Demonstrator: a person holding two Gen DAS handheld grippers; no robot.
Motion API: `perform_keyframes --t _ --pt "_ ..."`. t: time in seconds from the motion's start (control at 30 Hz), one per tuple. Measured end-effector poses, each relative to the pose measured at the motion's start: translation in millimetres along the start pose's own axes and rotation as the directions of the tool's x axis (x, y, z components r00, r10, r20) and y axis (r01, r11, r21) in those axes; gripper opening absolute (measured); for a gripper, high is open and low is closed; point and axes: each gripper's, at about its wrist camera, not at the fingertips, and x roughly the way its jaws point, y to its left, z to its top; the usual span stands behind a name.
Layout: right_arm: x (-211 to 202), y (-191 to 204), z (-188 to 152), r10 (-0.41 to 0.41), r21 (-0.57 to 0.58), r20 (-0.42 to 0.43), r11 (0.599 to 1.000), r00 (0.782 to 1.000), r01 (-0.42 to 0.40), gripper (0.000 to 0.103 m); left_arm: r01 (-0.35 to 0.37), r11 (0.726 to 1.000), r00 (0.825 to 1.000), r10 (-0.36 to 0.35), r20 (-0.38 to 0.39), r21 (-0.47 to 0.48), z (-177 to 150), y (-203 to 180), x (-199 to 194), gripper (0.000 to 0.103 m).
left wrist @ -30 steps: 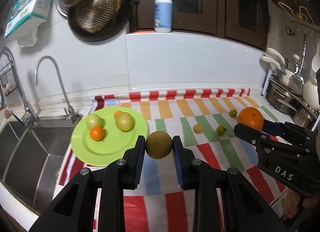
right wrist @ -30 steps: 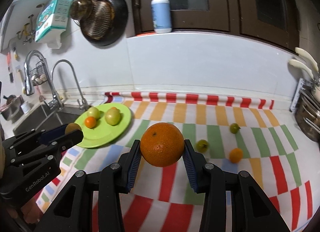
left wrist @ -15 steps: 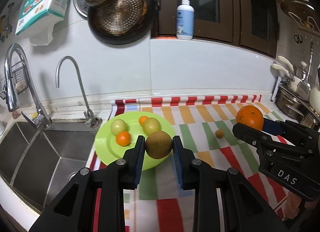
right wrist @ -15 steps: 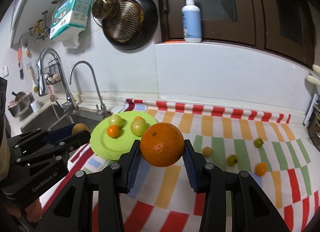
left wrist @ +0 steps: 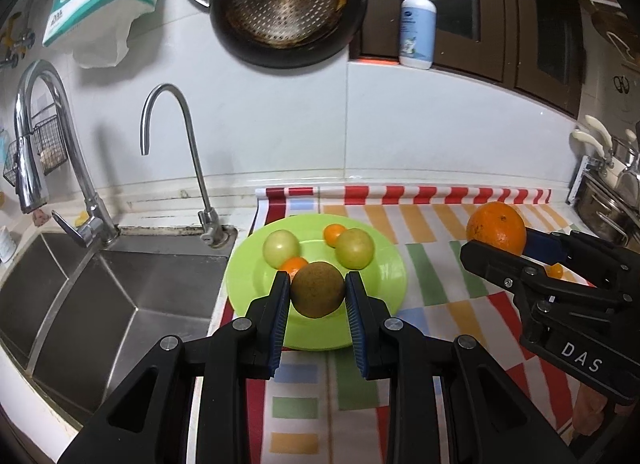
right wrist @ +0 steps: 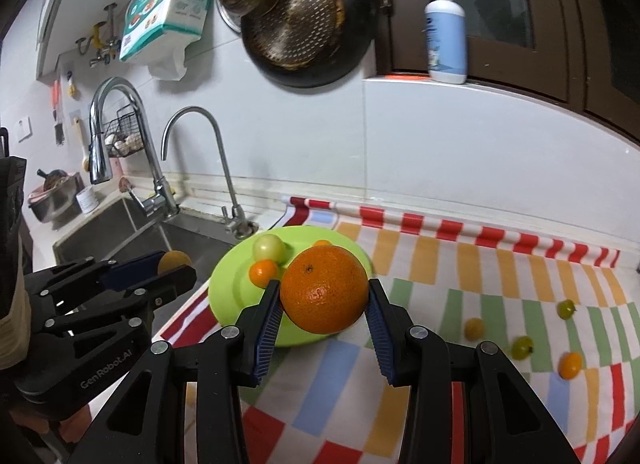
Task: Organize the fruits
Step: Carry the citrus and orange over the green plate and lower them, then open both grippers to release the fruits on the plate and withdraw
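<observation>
While the left gripper (left wrist: 318,296) holds a brown round fruit (left wrist: 318,295) pinched between its blue-padded fingers (left wrist: 279,316), it hangs over the near part of the green plate (left wrist: 384,284), which sits on the striped cloth (left wrist: 436,276) at the left end of the tabletop, just right of the sink (left wrist: 80,304). On the plate lie two pale green fruits (left wrist: 281,248) and two small orange ones (left wrist: 334,232) (one partly hidden behind the held fruit). The right gripper (right wrist: 323,296) has its fingers closed on a large orange (right wrist: 324,294), held above the cloth near the plate's right edge. Four small fruits (right wrist: 474,328), yellow-green and orange, lie scattered on the cloth well to the right. A faucet (left wrist: 176,151) stands at the far side of the sink.
</observation>
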Motion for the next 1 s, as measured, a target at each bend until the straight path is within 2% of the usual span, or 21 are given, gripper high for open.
perform_keyframes --t 0.43,0.97,1.0 --pt "57 19 6 0.024 -0.042 -0.065 0.999 0.998 -0.027 0.042 0.021 1.000 0.998 -0.022 -0.060 -0.015 -2 30 53 0.028" --pt "114 20 -3 0.038 -0.031 -0.152 0.999 0.988 -0.043 0.042 0.051 0.999 0.990 -0.052 -0.129 -0.014 -7 40 100 0.028" --pt "116 20 -3 0.039 -0.030 -0.153 0.999 0.988 -0.044 0.042 0.051 0.999 0.990 -0.053 -0.128 -0.015 -7 40 100 0.030"
